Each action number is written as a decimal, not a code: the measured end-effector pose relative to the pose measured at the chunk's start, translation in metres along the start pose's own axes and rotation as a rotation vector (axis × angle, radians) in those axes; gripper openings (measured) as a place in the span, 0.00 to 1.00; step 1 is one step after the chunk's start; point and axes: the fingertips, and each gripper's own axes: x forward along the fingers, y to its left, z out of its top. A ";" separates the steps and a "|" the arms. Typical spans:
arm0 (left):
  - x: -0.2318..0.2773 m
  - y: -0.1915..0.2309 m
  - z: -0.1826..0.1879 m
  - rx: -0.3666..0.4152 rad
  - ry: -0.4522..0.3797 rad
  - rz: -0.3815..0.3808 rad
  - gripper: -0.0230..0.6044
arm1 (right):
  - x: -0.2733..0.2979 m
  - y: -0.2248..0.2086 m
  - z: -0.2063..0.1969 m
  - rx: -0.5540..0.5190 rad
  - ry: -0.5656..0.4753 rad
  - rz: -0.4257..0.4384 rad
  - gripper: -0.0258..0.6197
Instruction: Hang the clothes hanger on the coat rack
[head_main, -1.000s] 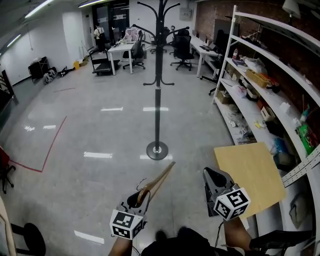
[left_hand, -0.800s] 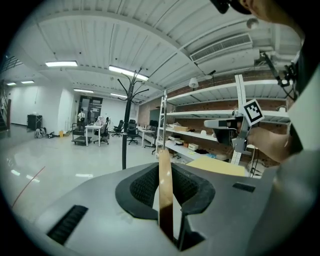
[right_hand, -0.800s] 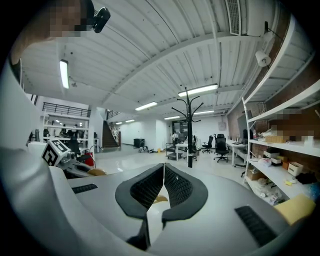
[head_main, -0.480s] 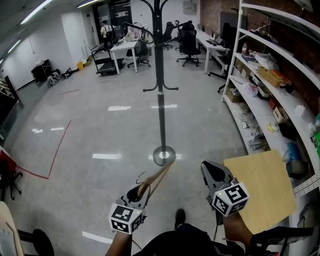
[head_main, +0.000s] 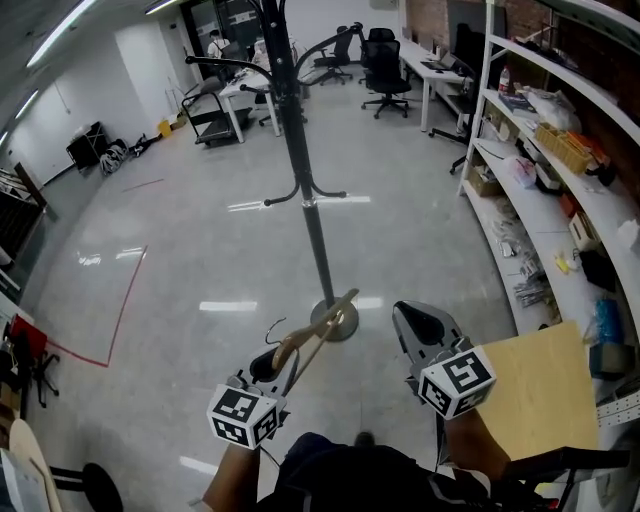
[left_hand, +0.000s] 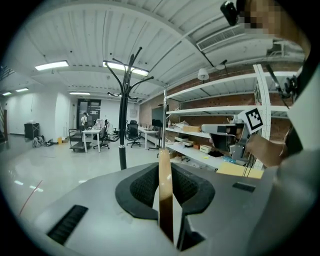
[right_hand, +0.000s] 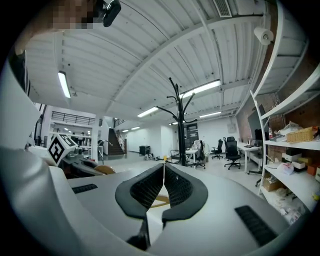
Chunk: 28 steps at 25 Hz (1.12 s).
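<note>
A tall black coat rack (head_main: 305, 190) stands on a round base just ahead of me; it also shows as coat rack (left_hand: 122, 115) and coat rack (right_hand: 181, 125). My left gripper (head_main: 270, 368) is shut on a wooden clothes hanger (head_main: 320, 335) whose arm points up and right toward the rack's base; its wire hook curls left of the jaws. Seen from the left gripper view, the hanger (left_hand: 165, 195) stands edge-on between the jaws. My right gripper (head_main: 415, 330) is shut with nothing in it, right of the hanger, jaws meeting at right gripper (right_hand: 163, 172).
White shelving (head_main: 560, 170) full of boxes and bags runs along the right. A tan board (head_main: 535, 385) lies at lower right. Desks and office chairs (head_main: 385, 70) stand at the back, with a person far off. Red tape (head_main: 115, 310) marks the floor at left.
I have walked forward: the coat rack is nearer and its base now sits just beyond the hanger's tip. Both grippers keep their hold and spacing.
</note>
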 end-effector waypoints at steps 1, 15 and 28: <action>0.012 0.006 0.002 0.006 0.013 -0.003 0.12 | 0.008 -0.008 -0.001 0.004 -0.002 0.000 0.05; 0.186 0.116 0.040 0.036 0.031 -0.119 0.12 | 0.154 -0.106 0.015 -0.053 0.027 -0.109 0.05; 0.290 0.178 0.025 -0.002 0.151 -0.183 0.12 | 0.249 -0.160 0.001 0.004 0.096 -0.167 0.05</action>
